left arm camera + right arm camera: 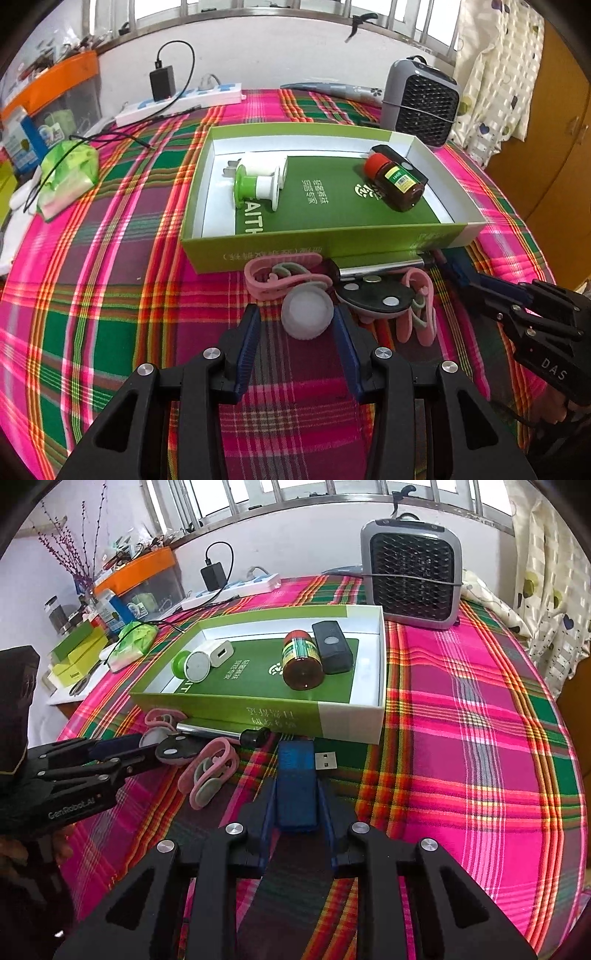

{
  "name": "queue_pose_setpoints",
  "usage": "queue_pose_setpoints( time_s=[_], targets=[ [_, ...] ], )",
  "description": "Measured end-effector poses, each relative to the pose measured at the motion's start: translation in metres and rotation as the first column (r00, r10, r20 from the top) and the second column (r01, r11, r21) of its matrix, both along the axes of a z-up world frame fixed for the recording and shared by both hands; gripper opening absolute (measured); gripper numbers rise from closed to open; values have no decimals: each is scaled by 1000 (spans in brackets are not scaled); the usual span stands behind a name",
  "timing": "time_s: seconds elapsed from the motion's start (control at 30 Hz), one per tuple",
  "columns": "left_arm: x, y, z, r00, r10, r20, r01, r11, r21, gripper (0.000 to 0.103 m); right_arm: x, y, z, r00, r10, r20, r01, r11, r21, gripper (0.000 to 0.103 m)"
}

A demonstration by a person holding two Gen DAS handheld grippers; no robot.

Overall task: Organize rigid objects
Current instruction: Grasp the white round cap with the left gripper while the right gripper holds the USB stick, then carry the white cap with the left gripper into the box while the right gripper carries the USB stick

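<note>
Left wrist view: the left gripper (297,321) stands with its jaws wide, one blue pad on each side of a white round cap (307,315) that lies on the plaid cloth (110,295) of the counter. Whether the pads touch the cap I cannot tell. Just beyond the cap lie a pink clip (280,275), a black oval piece with silver studs (373,293) and a second pink clip (419,314). Behind them sits the open green box (443,238); inside it a green-and-white spool (258,184) lies on its side at the left and a brown bottle with a red cap (397,181) lies at the right, beside a black case (391,153). The right gripper (458,273) reaches in from the right edge, near the box's front wall.

Right wrist view: the right gripper (297,805) has its jaws narrow and clamped on a blue USB stick (297,790), whose metal plug (325,760) points toward the box (351,720). The stick is low over the cloth, just in front of the box. A silver tube with a black tip (221,731) lies along the box's front wall. The left gripper (122,749) comes in from the left.
</note>
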State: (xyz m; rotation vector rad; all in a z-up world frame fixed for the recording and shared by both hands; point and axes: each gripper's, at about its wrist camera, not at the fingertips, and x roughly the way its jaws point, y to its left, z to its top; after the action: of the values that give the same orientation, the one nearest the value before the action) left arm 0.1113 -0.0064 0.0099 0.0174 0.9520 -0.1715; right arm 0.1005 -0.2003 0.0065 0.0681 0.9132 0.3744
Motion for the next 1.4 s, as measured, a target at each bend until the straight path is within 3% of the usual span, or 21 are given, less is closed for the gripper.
queue_pose_setpoints(
  time_s=[0.3, 0.6, 0.77, 1.4],
  targets=[
    [4, -6, -2, 999, 22, 27, -24, 998, 62, 40, 1, -3, 0, 1000, -3, -2, 3, 1000, 13, 23],
    [3, -3, -2, 999, 32, 34, -34, 999, 39, 38, 1, -3, 0, 1000, -4, 1, 4, 1000, 8, 23],
    [2, 0, -2, 998, 43, 38, -44, 999, 32, 27, 1, -3, 0, 1000, -4, 2, 4, 1000, 6, 24],
    [1, 2, -2, 998, 41, 40, -42, 999, 15, 27, 1, -1, 0, 1000, -5, 4, 5, 1000, 0, 24]
  ],
)
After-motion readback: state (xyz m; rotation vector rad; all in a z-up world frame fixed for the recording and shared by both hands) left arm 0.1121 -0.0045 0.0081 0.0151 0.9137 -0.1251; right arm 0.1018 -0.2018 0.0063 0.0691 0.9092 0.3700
